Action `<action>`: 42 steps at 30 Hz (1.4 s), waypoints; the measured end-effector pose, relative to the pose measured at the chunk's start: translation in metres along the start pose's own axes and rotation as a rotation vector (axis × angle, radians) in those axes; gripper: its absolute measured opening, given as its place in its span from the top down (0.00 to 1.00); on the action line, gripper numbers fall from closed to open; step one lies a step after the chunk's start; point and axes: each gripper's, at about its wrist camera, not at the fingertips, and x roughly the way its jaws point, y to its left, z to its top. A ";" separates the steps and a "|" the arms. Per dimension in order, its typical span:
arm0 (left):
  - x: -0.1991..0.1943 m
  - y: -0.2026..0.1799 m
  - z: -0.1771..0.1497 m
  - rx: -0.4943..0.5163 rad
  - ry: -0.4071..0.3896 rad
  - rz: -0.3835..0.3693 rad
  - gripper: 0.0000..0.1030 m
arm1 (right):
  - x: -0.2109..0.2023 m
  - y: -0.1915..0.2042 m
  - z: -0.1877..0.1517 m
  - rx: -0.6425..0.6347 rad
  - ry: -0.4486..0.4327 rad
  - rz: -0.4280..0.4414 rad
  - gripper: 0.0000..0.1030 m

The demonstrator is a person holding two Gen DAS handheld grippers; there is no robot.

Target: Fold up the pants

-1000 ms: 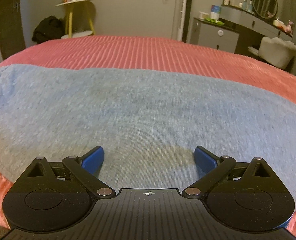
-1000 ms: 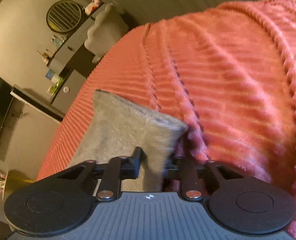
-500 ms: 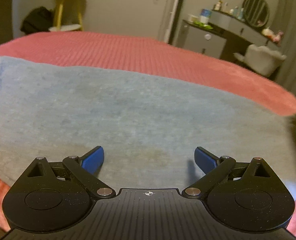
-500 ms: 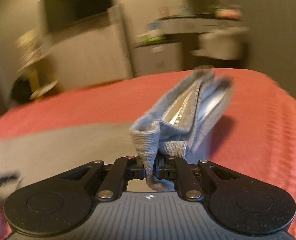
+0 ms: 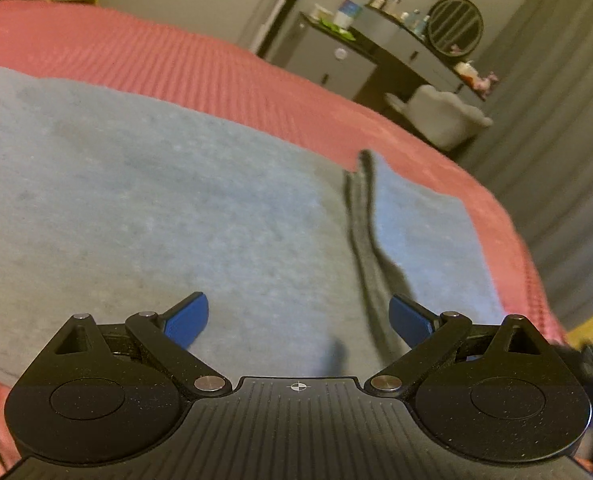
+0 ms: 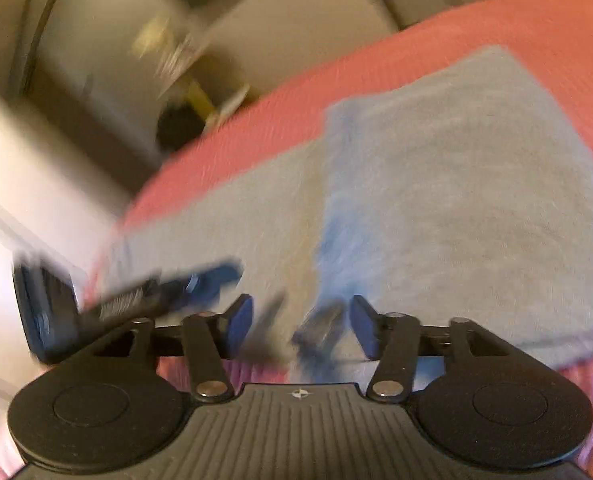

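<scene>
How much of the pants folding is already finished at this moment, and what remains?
One fold looks done: part of the grey pants lies doubled over the rest on the pink bedspread. In hand: nothing. The right gripper and left gripper are both open. A further fold probably remains.

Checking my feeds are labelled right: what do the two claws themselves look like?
Both look alike. The left claw and right claw each have a matte black ribbed body, two round black side discs, black link arms with silver pivot pins, blue finger pads, and a small crosshair mark at the centre. Blur hides finer detail in the right wrist view.
</scene>
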 end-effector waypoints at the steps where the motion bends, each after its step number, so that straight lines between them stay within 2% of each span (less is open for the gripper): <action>1: 0.003 -0.001 0.002 -0.014 0.007 -0.016 0.04 | -0.008 -0.013 0.000 0.082 -0.053 -0.032 0.32; 3: 0.013 -0.008 0.008 -0.036 0.036 -0.054 0.04 | -0.021 -0.044 -0.004 0.285 -0.134 -0.062 0.32; 5: 0.029 -0.016 0.013 -0.055 0.080 -0.104 0.06 | -0.030 -0.074 -0.013 0.490 -0.202 0.027 0.31; 7: 0.047 -0.023 0.017 -0.062 0.139 -0.131 0.14 | -0.035 -0.089 -0.018 0.602 -0.239 0.086 0.31; 10: 0.073 -0.034 0.017 -0.056 0.163 -0.075 0.18 | -0.037 -0.083 -0.017 0.550 -0.244 0.067 0.25; 12: 0.080 -0.042 0.018 -0.070 0.148 -0.080 0.19 | -0.035 -0.073 -0.015 0.494 -0.246 0.035 0.24; 15: 0.096 -0.053 0.021 -0.108 0.192 -0.073 0.43 | -0.030 -0.067 -0.012 0.497 -0.246 0.009 0.22; 17: 0.105 -0.060 0.021 -0.076 0.210 -0.038 0.49 | -0.025 -0.073 -0.010 0.532 -0.254 0.021 0.22; 19: 0.108 -0.069 0.018 -0.009 0.199 0.002 0.63 | -0.022 -0.080 -0.011 0.556 -0.270 0.029 0.22; 22: 0.108 -0.073 0.016 0.024 0.192 0.028 0.74 | -0.025 -0.080 -0.012 0.547 -0.291 0.019 0.22; 28: 0.097 -0.064 0.014 -0.018 0.189 0.010 0.83 | -0.029 -0.093 -0.014 0.605 -0.324 0.040 0.22; 34: 0.083 -0.067 0.016 0.010 0.170 0.003 0.84 | -0.035 -0.100 -0.021 0.663 -0.366 0.059 0.20; 39: 0.070 -0.058 0.024 -0.027 0.165 -0.044 0.85 | -0.034 -0.099 -0.022 0.667 -0.369 0.070 0.18; 42: 0.064 -0.054 0.026 -0.025 0.160 -0.043 0.85 | -0.034 -0.099 -0.022 0.663 -0.367 0.064 0.17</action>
